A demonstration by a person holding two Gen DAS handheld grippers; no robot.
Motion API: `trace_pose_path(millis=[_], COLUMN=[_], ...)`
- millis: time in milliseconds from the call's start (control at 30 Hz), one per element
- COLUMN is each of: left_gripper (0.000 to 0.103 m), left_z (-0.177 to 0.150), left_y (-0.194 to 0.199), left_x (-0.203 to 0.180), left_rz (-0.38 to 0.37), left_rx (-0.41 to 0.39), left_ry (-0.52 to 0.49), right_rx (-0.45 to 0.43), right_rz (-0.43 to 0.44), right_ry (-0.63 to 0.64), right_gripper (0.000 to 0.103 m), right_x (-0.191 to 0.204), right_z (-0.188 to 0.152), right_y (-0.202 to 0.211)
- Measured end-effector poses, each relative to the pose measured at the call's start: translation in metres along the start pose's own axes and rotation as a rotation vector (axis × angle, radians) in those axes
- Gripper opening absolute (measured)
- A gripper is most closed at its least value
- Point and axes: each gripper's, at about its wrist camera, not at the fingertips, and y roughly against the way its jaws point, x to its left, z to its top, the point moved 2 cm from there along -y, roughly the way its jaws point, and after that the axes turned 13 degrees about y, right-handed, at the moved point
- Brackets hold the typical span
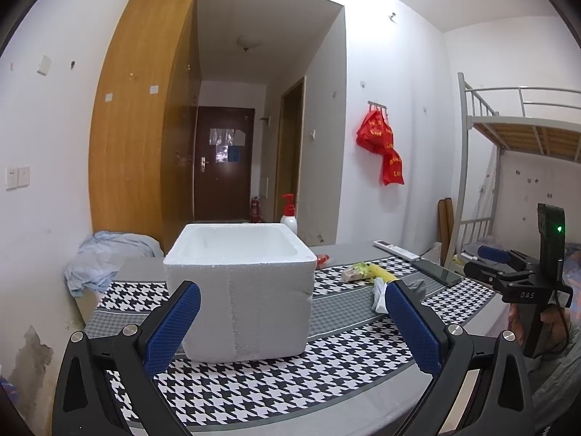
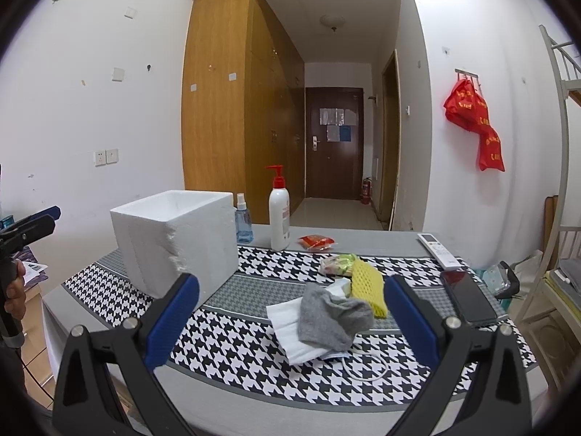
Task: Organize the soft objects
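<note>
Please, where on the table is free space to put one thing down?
Free: the cloth in front of the foam box, left of the gray sock. Crowded: around the sock, yellow net, phone and remote.

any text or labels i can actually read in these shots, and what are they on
"DAS": white letters on the black body of the right gripper.
Red bags on the wall hooks: yellow print, too blurred to read.
Pump bottle: red label print, too small to read.
Papers on the far door: unreadable.
Remote control: button markings unreadable.

Probably a dormitory room: bunk bed (image 1: 523,123), wardrobe (image 2: 221,109) (tall, wooden).
</note>
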Motion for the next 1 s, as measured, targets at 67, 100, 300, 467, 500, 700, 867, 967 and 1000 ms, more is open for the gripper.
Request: trace_pose_path(millis=[67, 100, 300, 467, 500, 700, 867, 967, 1000], left_gripper=[0.102, 0.102, 0.102, 0.102, 0.102, 0.102, 0.102, 0.102, 0.102], left_z=[0.0008, 0.0009, 0.0019, 0.0018, 0.0018, 0.0016, 0.0039, 0.0046, 0.0047], left_y=[0.0003, 0.0003, -0.0001, -0.0003, -0.0004, -0.0029, -0.0045, -0.0051, -0.0054], left_x=[-0.0002, 0.0000, -0.0027, -0.0031, -0.0033, -0.0043, -0.0034, -0.0038, -0.0044], left_rz=[-0.007, -0.010, -0.012, -0.010, -0.007, -0.012, -0.015, -0.016, -0.015], left_rx=[-0.001, 0.000, -0.001, 0.001, 0.002, 0.013, 0.007, 0.001, 0.000], left_ry=[0.005, 0.007, -0.002, -0.002, -0.001, -0.009, -0.001, -0.003, -0.004], right_rx=[-0.003, -0.005, -0.017, -0.017, -0.017, -0.016, -0.017, -0.012, -0.009], right_rz=[0.004, 0.004, 0.003, 0.000, 0.000, -0.005, -0.009, -0.008, -0.008], right_ry=[-0.003, -0.002, -0.006, -0.005, -0.005, -0.010, -0.010, -0.009, -0.010], right_gripper=[0.103, 0.103, 0.103, 0.103, 0.103, 0.103, 0.103, 0.103, 0.103], right_x=[-0.0002, 0.0000, -0.0019, -0.0024, -0.0023, -0.0029, -0.0040, -0.0045, -0.0049], right_z=[-0.0002, 0.0001, 0.0011, 0.0016, 0.0017, -0.0001, 0.0011, 0.0010, 0.0009], right_y=[0.0002, 0.0006, 0.0017, 0.0012, 0.0010, 0.0014, 0.0022, 0.0015, 0.0010])
